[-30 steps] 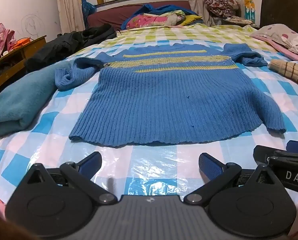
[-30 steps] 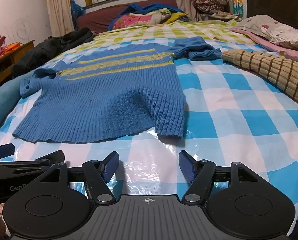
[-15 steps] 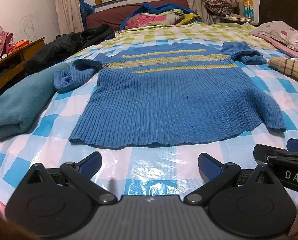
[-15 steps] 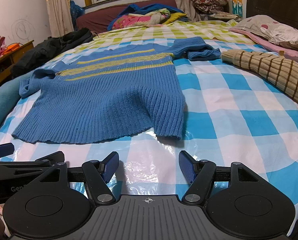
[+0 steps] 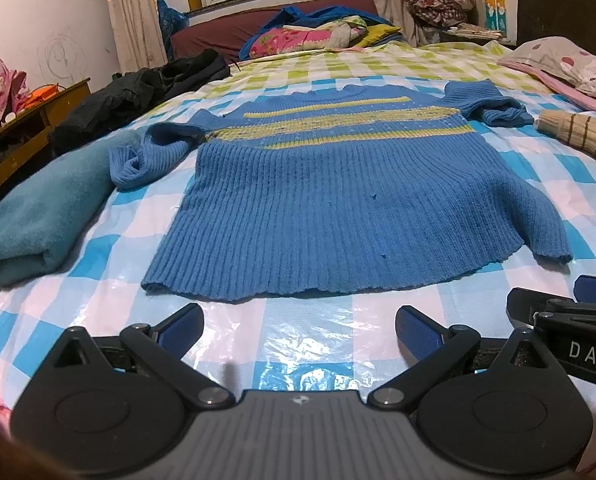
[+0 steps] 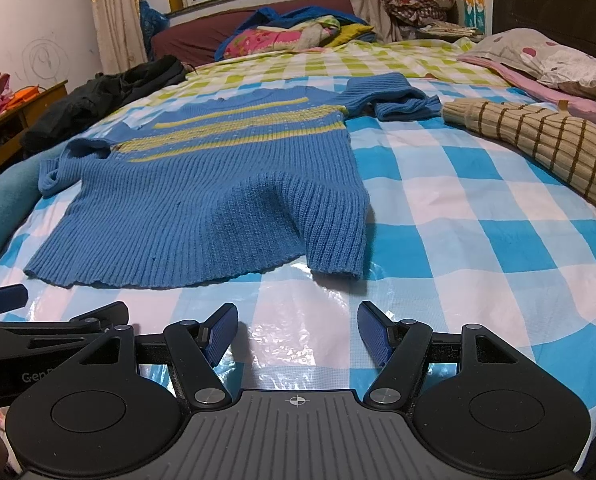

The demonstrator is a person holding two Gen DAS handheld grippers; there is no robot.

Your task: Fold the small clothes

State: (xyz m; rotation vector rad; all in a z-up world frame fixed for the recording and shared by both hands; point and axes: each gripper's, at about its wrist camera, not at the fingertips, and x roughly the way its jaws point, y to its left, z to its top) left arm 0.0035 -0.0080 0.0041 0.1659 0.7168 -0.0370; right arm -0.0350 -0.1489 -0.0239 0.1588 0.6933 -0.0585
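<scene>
In the left wrist view, the left gripper (image 5: pixel 300 326) is seen spread wide, its two blue pads (image 5: pixel 181 326) far apart with nothing between them. It is held low over the checked plastic sheet (image 5: pixel 310 350) that covers the bed, just short of the hem of the blue sweater (image 5: pixel 338 216), which is not touched. The sweater is laid out flat on the sheet, hem toward the camera, yellow stripes across the chest. Its left sleeve (image 5: pixel 149 158) is bunched beside a folded teal garment (image 5: pixel 41 216), and the other sleeve is doubled up at the far right shoulder. The near right corner of the hem is turned down in a flap. Part of the right gripper (image 5: pixel 578 332) is visible at the right edge, just beside the left one. A tan striped garment (image 5: pixel 574 134) is seen at the right.

In the right wrist view, the right gripper (image 6: pixel 298 330) is likewise shown well open, though less widely, with nothing held between its pads (image 6: pixel 372 332). It is poised above the bare sheet (image 6: pixel 478 240), near the drooping right corner of the sweater (image 6: pixel 201 200) but apart from it. The left gripper (image 6: pixel 25 324) is caught at the left edge. The tan striped garment (image 6: pixel 538 144) lies to the right, well apart from the sweater.
</scene>
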